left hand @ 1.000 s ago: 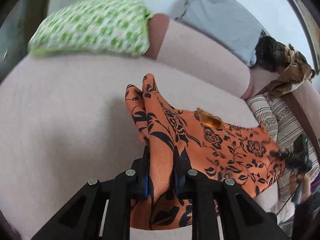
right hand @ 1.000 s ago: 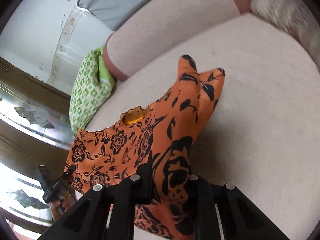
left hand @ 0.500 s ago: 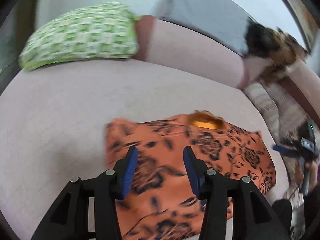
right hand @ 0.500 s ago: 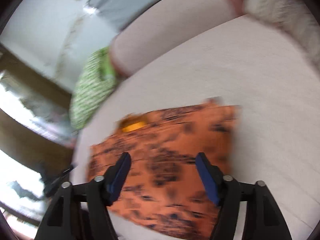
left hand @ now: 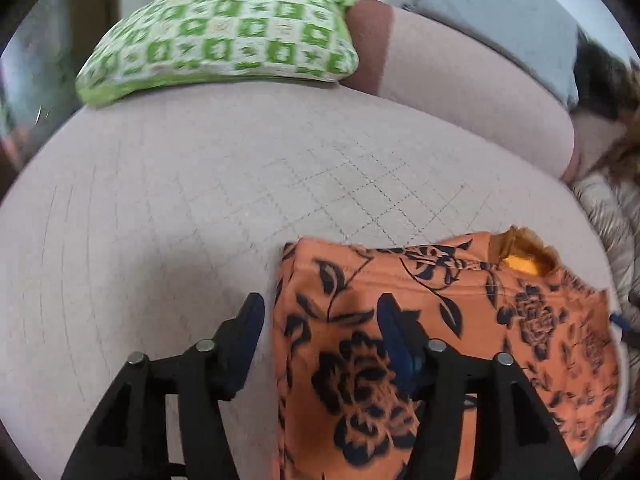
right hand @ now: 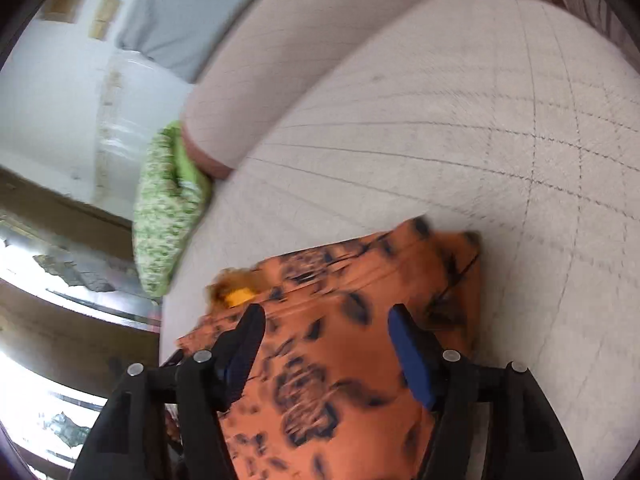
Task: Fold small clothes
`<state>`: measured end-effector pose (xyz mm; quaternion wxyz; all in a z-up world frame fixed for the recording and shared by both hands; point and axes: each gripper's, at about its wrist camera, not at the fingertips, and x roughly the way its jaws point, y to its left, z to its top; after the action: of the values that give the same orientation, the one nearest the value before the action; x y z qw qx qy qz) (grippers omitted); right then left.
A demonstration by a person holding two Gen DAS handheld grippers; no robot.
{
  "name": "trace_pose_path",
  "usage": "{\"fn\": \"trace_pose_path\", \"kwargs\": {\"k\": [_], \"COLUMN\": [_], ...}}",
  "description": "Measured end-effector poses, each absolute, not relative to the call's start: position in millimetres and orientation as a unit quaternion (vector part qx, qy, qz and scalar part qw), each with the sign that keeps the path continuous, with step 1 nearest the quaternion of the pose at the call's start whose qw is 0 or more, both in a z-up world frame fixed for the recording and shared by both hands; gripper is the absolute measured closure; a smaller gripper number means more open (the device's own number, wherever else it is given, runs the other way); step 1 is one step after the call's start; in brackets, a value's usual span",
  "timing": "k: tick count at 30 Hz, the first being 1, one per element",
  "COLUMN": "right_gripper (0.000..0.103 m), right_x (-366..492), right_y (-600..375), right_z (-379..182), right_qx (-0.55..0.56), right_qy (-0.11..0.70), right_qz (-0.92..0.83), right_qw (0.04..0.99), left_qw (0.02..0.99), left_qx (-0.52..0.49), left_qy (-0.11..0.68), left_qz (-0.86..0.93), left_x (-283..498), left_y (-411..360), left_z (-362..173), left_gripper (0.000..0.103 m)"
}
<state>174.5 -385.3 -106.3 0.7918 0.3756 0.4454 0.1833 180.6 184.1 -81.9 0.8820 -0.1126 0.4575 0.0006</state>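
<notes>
Orange floral garment [left hand: 440, 340], lying flat on the quilted pale sofa seat [left hand: 200, 200], folded over on itself, with a straight folded edge along its left side in the left wrist view and a yellow-lined neck opening at its far right. A second ago both tools pinched raised bunches of this cloth; now the cloth is down and both have let go, which suggests one fold has just been laid and released. Further folds may remain; the garment is still a broad rectangle.

Left tool [left hand: 320, 320]: jaws opening, straddling the garment's left edge, the left finger over bare seat and the right finger over the print; nothing is held.

Right tool [right hand: 326, 336]: jaws standing wide apart above the middle of the garment [right hand: 340, 360], holding nothing; this view is motion-blurred.

Surroundings, left to right in the left wrist view: a green-and-white checked cushion [left hand: 224, 28] at the far left, the sofa's pale backrest [left hand: 460, 92] with a grey cushion [left hand: 500, 12] behind it, and striped fabric [left hand: 612, 220] at the far right edge.

Containers: none is visible in either view.
</notes>
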Motion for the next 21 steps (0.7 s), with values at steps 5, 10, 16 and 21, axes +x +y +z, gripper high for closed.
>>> {"fn": "trace_pose_path", "kwargs": {"k": [5, 10, 16, 21], "right_gripper": [0.02, 0.022, 0.02, 0.026], "right_x": [175.7, 146.9, 84.3, 74.0], "right_y": [-373.6, -382.0, -343.6, -358.1], "right_z": [-135.1, -93.7, -87.4, -158.3], "right_qx": [0.346, 0.358, 0.354, 0.418], "right_qy": [0.493, 0.439, 0.45, 0.482], "right_qz": [0.168, 0.139, 0.236, 0.128], "right_qw": [0.781, 0.813, 0.785, 0.759], "left_qw": [0.887, 0.864, 0.894, 0.866], "left_qx": [-0.066, -0.1, -0.116, -0.075], "left_qy": [0.457, 0.493, 0.433, 0.495], "left_qz": [-0.017, 0.023, -0.014, 0.001], "left_x": [165.3, 161.7, 102.5, 85.3], "left_y": [165.1, 170.9, 157.8, 137.9], "left_z": [-85.5, -99.5, -59.6, -106.1], "left_gripper": [0.031, 0.03, 0.021, 0.016]}}
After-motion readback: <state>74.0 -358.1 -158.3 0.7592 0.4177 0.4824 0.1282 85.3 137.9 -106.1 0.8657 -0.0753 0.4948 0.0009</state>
